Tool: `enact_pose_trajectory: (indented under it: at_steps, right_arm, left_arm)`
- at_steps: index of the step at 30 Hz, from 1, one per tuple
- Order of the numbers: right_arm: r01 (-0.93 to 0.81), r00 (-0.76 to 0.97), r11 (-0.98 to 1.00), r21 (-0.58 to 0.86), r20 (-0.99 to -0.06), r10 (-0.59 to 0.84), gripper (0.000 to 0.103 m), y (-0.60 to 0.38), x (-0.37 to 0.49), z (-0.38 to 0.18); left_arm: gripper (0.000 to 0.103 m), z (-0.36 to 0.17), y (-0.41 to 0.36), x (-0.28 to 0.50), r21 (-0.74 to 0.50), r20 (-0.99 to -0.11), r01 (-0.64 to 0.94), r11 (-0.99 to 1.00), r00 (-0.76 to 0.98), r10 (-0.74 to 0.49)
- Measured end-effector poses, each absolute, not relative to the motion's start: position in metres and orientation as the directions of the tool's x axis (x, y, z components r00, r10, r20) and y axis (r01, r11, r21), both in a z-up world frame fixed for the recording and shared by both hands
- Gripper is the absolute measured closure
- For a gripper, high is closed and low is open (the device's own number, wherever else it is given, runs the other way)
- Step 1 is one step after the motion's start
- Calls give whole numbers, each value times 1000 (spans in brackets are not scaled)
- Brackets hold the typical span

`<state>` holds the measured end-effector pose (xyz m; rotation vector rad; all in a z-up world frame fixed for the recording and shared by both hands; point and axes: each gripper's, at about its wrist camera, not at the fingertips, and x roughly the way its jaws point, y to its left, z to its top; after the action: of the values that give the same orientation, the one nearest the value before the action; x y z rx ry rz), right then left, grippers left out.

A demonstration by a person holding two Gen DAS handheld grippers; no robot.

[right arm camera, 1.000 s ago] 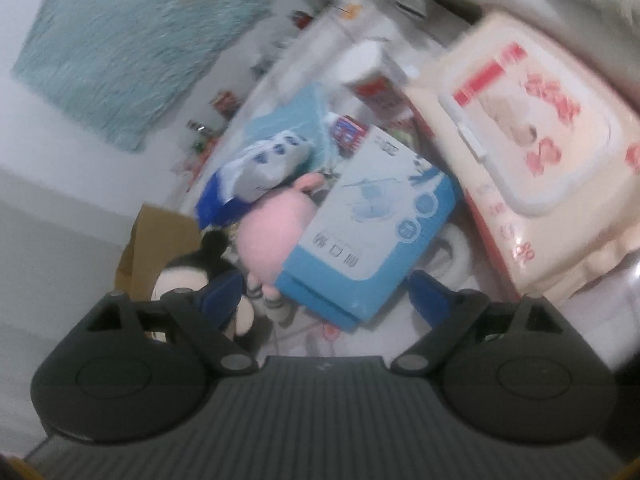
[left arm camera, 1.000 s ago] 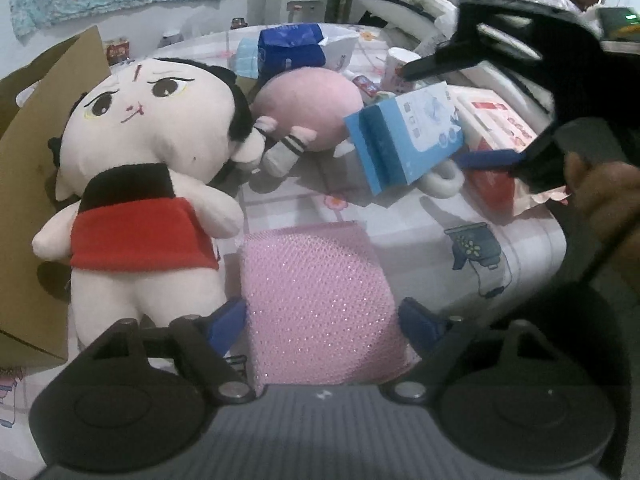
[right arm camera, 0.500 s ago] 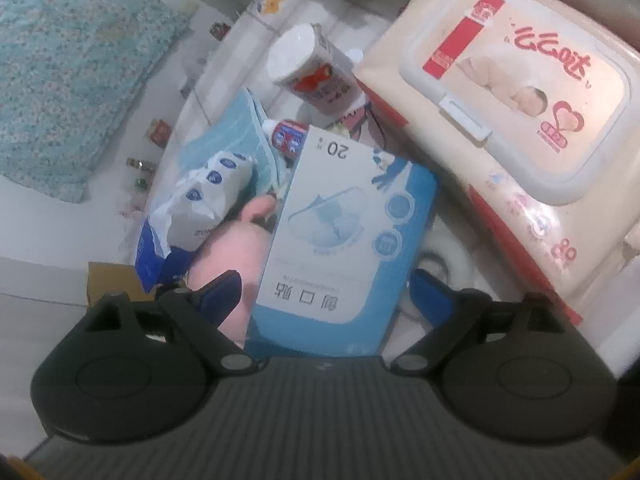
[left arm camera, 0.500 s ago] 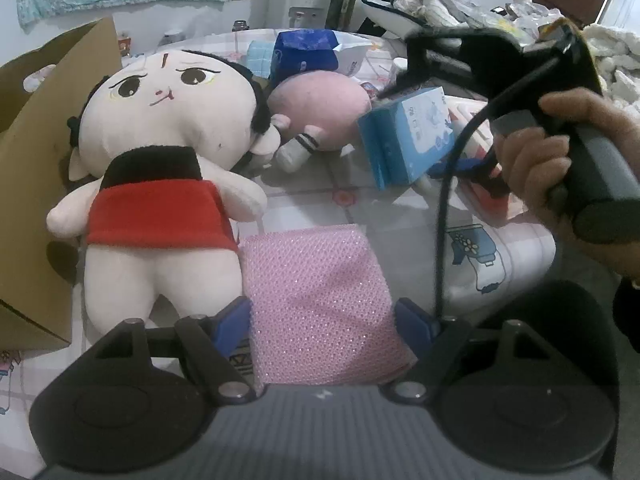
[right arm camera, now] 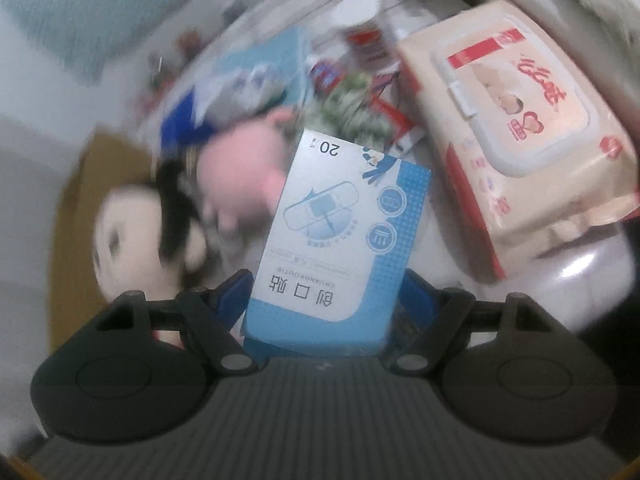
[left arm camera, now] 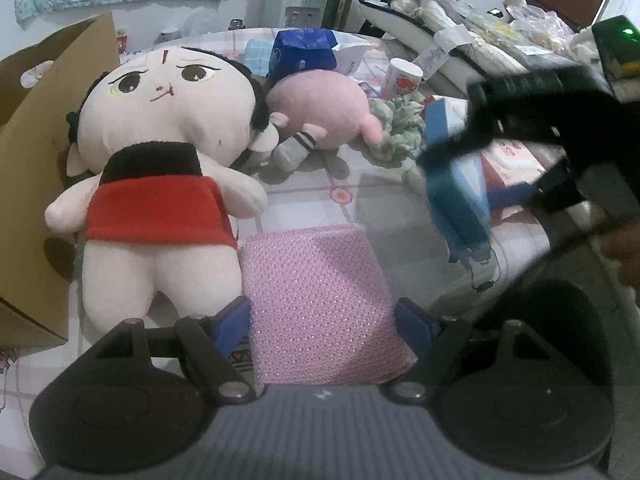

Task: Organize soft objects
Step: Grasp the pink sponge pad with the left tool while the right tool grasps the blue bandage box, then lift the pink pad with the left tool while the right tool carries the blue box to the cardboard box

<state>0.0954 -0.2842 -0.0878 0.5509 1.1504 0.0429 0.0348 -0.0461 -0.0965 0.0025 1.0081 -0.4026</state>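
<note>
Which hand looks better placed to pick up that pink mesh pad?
Left. The pink mesh pad already lies between the left gripper fingers, while the right gripper is closing around the blue plaster box.

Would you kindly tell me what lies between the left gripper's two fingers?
A pink dotted sponge cloth lies flat on the table between the left gripper's blue fingers, as the left wrist view shows.

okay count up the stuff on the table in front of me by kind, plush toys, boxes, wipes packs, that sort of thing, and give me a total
Plush toys: 2, the doll in the red top and the pink plush
Pink mesh pads: 1
Blue plaster boxes: 1
Wet wipes packs: 1
Blue tissue packs: 1
Paper cups: 1
Brown paper bags: 1
Total: 8
</note>
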Motion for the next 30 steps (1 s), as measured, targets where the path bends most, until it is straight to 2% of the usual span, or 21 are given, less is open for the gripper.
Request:
enact_pose_trajectory:
  at_steps: [5,18,30]
  right_arm:
    - [146,342,943,297,-910,234,23,-269,88,-102]
    - [34,352,979,203,-919,178,20,-243,94,-108]
    - [37,400,970,240,-893,205,23,-247,81,-105]
  left_arm:
    - [21,-97,-51,35,-157,-831,334,929,463,-307]
    - [17,-103,-64,42,-106,-860,319,942,446,-248]
    - [21,-105,-65,43,-106,-863,310,945,443,-242]
